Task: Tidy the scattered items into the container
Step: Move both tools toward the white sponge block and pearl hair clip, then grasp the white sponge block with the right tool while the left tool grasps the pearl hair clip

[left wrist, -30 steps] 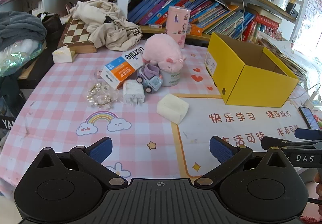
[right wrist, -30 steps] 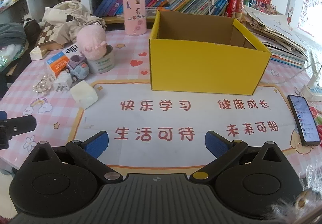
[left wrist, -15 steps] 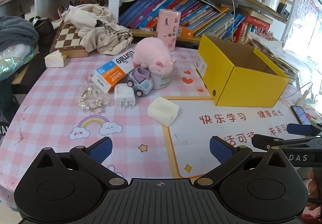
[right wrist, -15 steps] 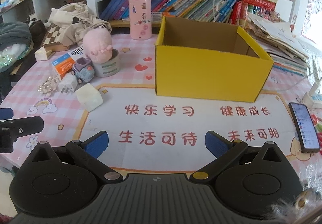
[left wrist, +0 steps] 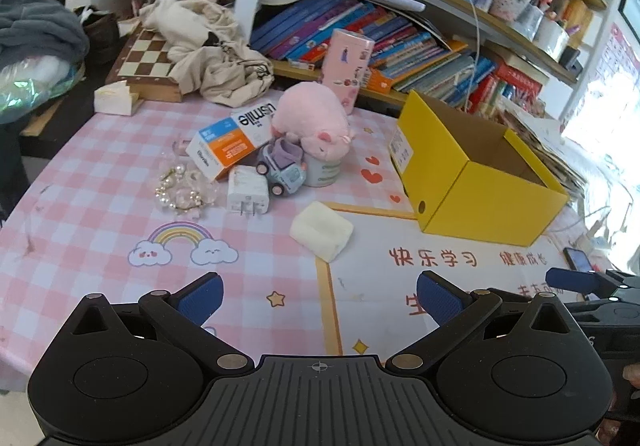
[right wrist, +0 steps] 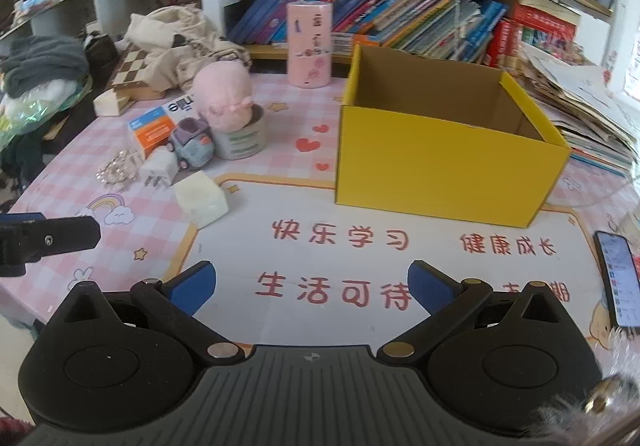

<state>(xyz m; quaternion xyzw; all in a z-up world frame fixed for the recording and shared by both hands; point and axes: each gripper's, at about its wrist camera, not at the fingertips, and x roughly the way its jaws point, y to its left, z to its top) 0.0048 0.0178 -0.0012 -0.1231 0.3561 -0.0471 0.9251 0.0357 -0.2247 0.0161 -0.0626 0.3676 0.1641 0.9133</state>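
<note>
Nothing tidied yet, judging by the layout: every item is seen on the table (left wrist: 80, 205) and the box looks empty as far as its inside is shown. Far left of the cluster, beads (left wrist: 180, 187) are laid on the pink check; just right of them the charger (left wrist: 247, 191), with the orange carton (left wrist: 230, 143) behind it. Next, the toy car (left wrist: 282, 167) is parked against the tin (left wrist: 322, 173), and the pink plush (left wrist: 314, 123) is perched on that tin. The white block (left wrist: 322, 232) is set apart, nearest the left gripper (left wrist: 320, 296), whose fingers are spread wide with nothing held. The yellow box (right wrist: 444, 165) is stood open-topped to the right, well apart from the cluster. The right gripper (right wrist: 310, 284) is likewise wide open and empty, held over the printed mat in front of the box. Six items left to move; block judged the easiest first pick.
</note>
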